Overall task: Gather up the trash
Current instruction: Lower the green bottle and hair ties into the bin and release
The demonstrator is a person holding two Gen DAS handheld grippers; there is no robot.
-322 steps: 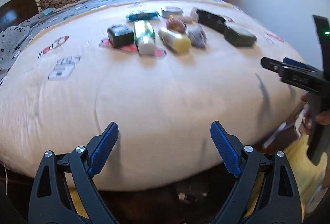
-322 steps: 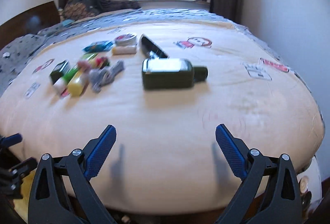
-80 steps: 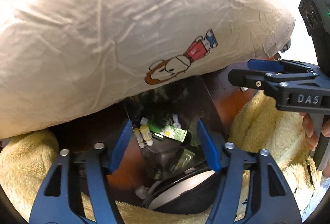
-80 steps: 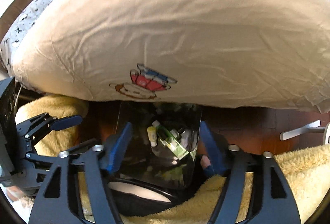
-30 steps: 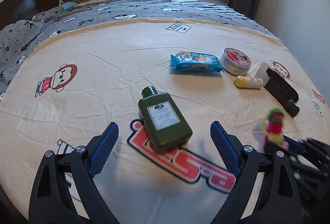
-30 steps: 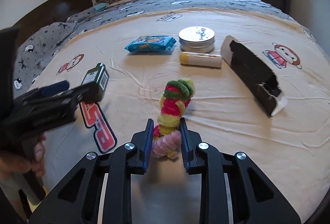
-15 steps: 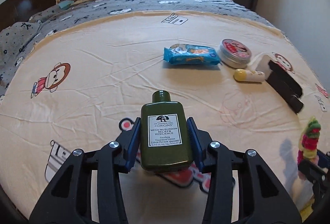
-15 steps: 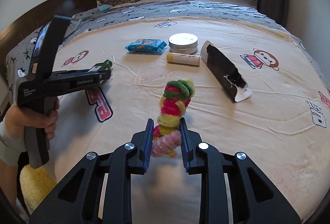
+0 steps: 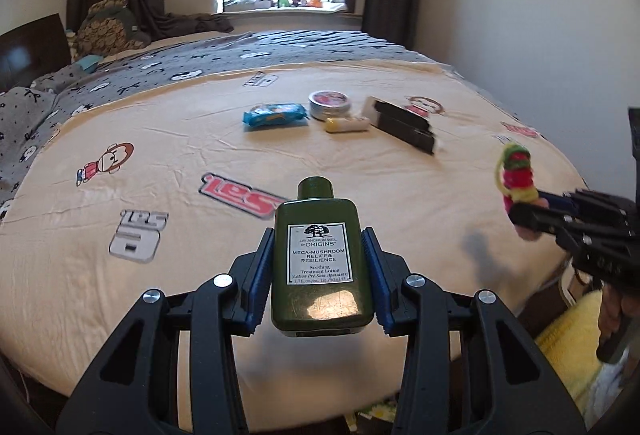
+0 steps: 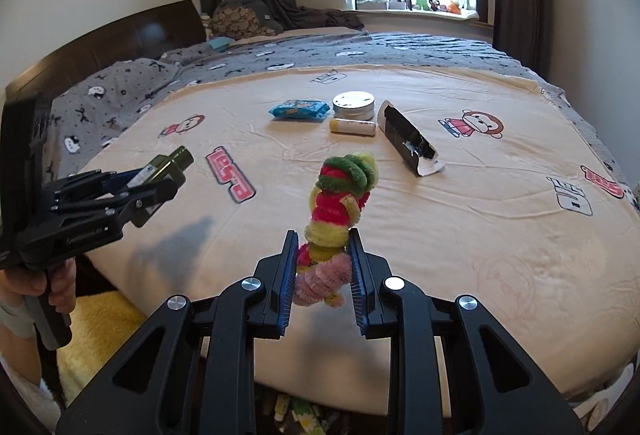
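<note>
My left gripper (image 9: 318, 267) is shut on a dark green lotion bottle (image 9: 320, 259) and holds it above the near edge of the bed; it also shows in the right wrist view (image 10: 160, 171). My right gripper (image 10: 322, 271) is shut on a fuzzy pink, yellow, red and green chenille toy (image 10: 336, 211), held upright above the bed edge; the toy also shows in the left wrist view (image 9: 518, 175). On the cream bedspread (image 9: 180, 139) lie a blue snack packet (image 9: 274, 115), a round tin (image 9: 330, 103), a yellow tube (image 9: 346, 124) and a black box (image 9: 404, 125).
A grey patterned blanket (image 10: 280, 55) and pillows lie at the bed's far side, with a dark headboard (image 10: 100, 47) at left. A yellow fluffy rug (image 10: 100, 327) lies on the floor. Trash items (image 10: 296, 409) show below the bed edge.
Both grippers have lifted and pulled back toward the bed's near edge, the left with the green bottle, the right with the fuzzy toy. The items left on the bed have not moved.
</note>
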